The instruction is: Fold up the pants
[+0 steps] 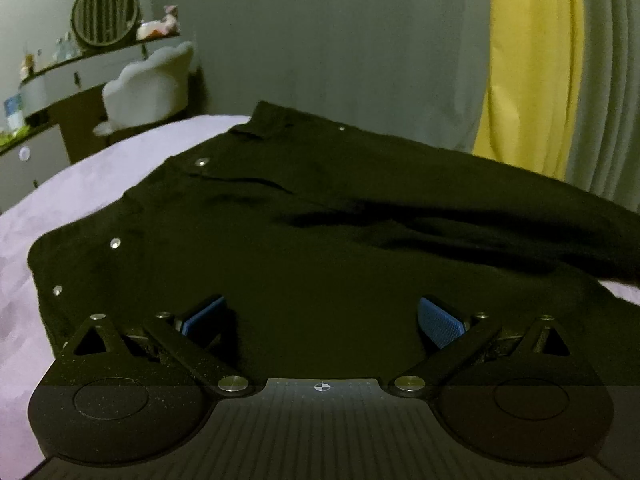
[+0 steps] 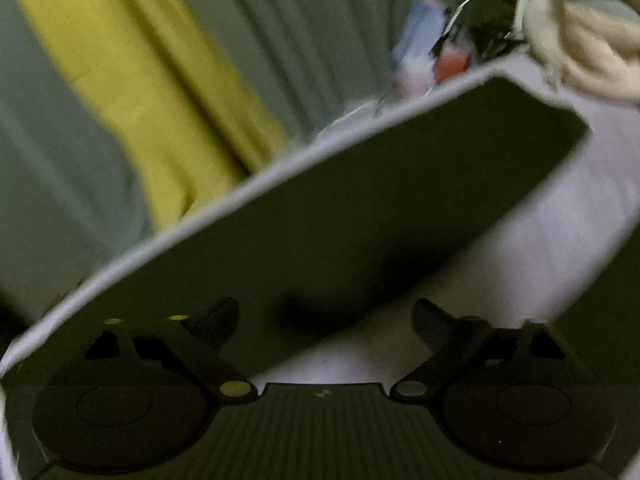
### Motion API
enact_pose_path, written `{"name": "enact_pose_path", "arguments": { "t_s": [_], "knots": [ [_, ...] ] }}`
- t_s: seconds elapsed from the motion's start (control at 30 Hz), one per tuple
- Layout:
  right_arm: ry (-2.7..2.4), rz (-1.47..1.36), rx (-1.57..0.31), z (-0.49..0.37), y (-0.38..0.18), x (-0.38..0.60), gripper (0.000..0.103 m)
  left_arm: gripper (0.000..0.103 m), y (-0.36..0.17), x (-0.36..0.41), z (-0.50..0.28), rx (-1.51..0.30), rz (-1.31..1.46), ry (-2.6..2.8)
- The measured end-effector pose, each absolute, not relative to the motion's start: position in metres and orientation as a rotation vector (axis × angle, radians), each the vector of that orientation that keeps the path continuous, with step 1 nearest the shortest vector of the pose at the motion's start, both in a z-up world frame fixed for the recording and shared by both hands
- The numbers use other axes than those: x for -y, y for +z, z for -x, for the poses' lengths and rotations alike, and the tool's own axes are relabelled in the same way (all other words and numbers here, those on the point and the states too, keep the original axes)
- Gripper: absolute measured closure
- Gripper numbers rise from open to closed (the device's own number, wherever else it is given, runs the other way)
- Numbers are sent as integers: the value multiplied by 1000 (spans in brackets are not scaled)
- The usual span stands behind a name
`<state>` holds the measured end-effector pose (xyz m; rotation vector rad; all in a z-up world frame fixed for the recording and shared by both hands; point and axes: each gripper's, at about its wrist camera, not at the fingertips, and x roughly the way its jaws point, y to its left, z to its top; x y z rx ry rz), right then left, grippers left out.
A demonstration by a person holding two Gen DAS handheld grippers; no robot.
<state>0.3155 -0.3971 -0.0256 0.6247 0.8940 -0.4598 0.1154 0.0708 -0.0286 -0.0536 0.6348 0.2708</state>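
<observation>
Pants [image 1: 320, 216], black, lie spread on a bed [image 1: 92, 184] with a pale lilac cover. Waistband end, with its metal studs, shows in the left wrist view; a leg runs off toward the right edge of that view. Right wrist view, blurred, shows a long dark leg panel ending in a squared hem near the far bed edge.

Progress, as a judgement: the legs may already lie one upon the other, but that cannot be told for sure. No crosswise fold is visible, so most of the folding looks still to do.

Left gripper [image 1: 320, 316]: jaws spread wide, blue pads apart, nothing between them. It hangs just over the near edge of the waist area; contact with cloth cannot be told.

Right gripper [image 2: 324, 320]: jaws parted, nothing clamped. The leg's near edge crosses under the left finger; bare bed cover lies under the right.

Yellow curtain [image 1: 528, 80] hangs behind.
</observation>
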Motion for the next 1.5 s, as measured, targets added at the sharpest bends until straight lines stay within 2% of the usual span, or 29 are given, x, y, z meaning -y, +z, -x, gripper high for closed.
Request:
{"name": "enact_pose_path", "arguments": {
  "t_s": [0.1, 0.23, 0.43, 0.5, 0.53, 0.6, 0.67, 0.7, 0.73, 0.83, 1.0, 1.13, 1.2, 1.33, 1.37, 1.43, 1.5],
  "knots": [
    [-585, -603, -865, -372, -37, 410, 33, 0, -39, -73, -113, -662, 72, 266],
    [-693, -612, -875, -426, -60, 418, 33, 0, -46, -69, -112, -627, 49, 277],
    [-773, -639, -889, -449, -76, 421, 30, 0, -49, -64, -112, -611, 35, 287],
    [-774, -607, -888, -450, -80, 423, 32, 0, -51, -67, -113, -605, 41, 290],
    [-782, -568, -900, -452, -83, 423, 42, 0, -51, -67, -114, -608, 45, 290],
    [-774, -490, -908, -457, -90, 423, 52, 0, -51, -69, -114, -615, 65, 289],
    [-727, -463, -904, -454, -87, 423, 72, 0, -51, -72, -113, -620, 93, 280],
    [-704, -469, -901, -452, -82, 424, 87, 0, -52, -75, -113, -622, 118, 276],
    [-679, -478, -894, -448, -77, 425, 93, 0, -52, -77, -113, -622, 132, 274],
    [-604, -475, -825, -421, -55, 422, 100, 0, -53, -76, -111, -607, 135, 273],
    [-484, -539, -669, -305, -26, 401, 101, 0, -52, -77, -108, -590, 161, 272],
    [-434, -601, -734, -219, -59, 379, 101, 0, -52, -75, -108, -595, 156, 267],
    [-464, -600, -802, -196, -88, 372, 103, 0, -51, -72, -107, -606, 124, 260],
    [-457, -644, -681, -175, -73, 377, 100, 0, -50, -70, -104, -610, 123, 252],
    [-452, -708, -637, -173, -67, 386, 98, 0, -49, -70, -104, -609, 126, 253],
    [-470, -840, -574, -172, -64, 407, 76, 0, -49, -69, -103, -610, 124, 253],
    [-496, -856, -578, -178, -58, 416, 61, 0, -48, -67, -103, -610, 107, 253]
  ]
}}
